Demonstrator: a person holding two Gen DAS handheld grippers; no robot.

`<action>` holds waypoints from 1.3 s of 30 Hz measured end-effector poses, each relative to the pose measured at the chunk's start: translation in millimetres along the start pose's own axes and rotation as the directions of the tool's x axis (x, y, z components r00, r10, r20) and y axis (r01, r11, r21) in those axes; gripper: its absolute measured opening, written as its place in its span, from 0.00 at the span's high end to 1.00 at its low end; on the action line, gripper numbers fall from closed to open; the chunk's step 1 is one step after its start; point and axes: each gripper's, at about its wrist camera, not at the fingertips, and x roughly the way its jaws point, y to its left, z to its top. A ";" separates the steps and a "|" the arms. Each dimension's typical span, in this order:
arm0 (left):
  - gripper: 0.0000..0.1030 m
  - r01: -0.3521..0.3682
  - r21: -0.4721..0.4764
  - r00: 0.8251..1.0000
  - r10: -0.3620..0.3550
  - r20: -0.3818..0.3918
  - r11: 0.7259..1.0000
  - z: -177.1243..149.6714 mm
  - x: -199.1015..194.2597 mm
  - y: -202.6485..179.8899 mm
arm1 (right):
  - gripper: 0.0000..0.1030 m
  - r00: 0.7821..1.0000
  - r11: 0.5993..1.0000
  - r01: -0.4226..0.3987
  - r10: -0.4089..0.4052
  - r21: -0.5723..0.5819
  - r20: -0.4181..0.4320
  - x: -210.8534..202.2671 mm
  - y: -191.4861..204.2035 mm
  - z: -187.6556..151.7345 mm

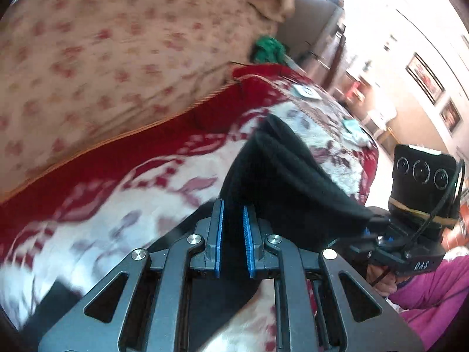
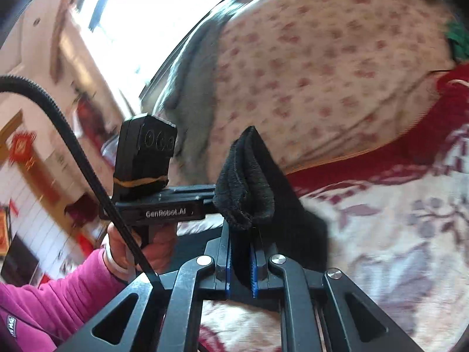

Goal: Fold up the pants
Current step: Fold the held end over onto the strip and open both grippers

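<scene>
The black pants [image 1: 272, 173] hang lifted above the bed. My left gripper [image 1: 233, 205] is shut on an edge of the black cloth between its blue pads. The cloth stretches right toward the other gripper's body [image 1: 419, 193]. In the right wrist view my right gripper [image 2: 241, 228] is shut on the pants [image 2: 249, 182], whose bunched hem stands up above the fingers. The left gripper's body [image 2: 146, 170] shows just left of it, held by a hand in a pink sleeve. The rest of the pants is hidden below the frames.
A red and white floral blanket [image 1: 140, 193] covers the bed. A beige flowered quilt [image 1: 117, 52] is heaped behind it, with a green cloth [image 1: 268, 50] at its far end. A white item [image 1: 306, 91] lies on the blanket. Room walls and pictures lie to the right.
</scene>
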 end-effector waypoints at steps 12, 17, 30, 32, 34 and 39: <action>0.89 -0.216 -0.377 0.969 0.246 0.032 0.900 -112.2 -65.2 107.8 | 0.82 0.934 0.999 -0.035 0.046 0.039 -0.354 179.6 10.6 -67.8; 0.88 -0.217 -0.438 0.955 0.283 0.089 0.872 -123.4 -90.0 107.2 | 0.57 0.930 0.990 -0.133 0.137 0.036 -0.341 163.7 17.9 -58.4; 0.57 -0.214 -0.422 0.963 0.262 0.058 0.881 -127.3 -55.5 54.8 | 0.52 0.959 0.971 0.224 -0.205 0.080 -0.198 74.4 -59.4 -31.7; 0.57 -0.254 -0.427 0.957 0.290 0.021 0.868 -132.1 -43.7 52.3 | 0.52 0.958 0.969 0.216 -0.186 0.121 -0.220 79.4 -72.1 -36.0; 0.57 -0.285 -0.431 0.951 0.311 -0.011 0.856 -137.0 -34.8 53.0 | 0.52 0.958 0.965 0.194 -0.148 0.174 -0.246 84.9 -82.4 -40.1; 0.57 -0.316 -0.451 0.940 0.338 -0.032 0.835 -148.6 -27.0 58.8 | 0.75 0.971 0.980 0.142 -0.110 0.141 -0.212 80.4 -69.3 -40.8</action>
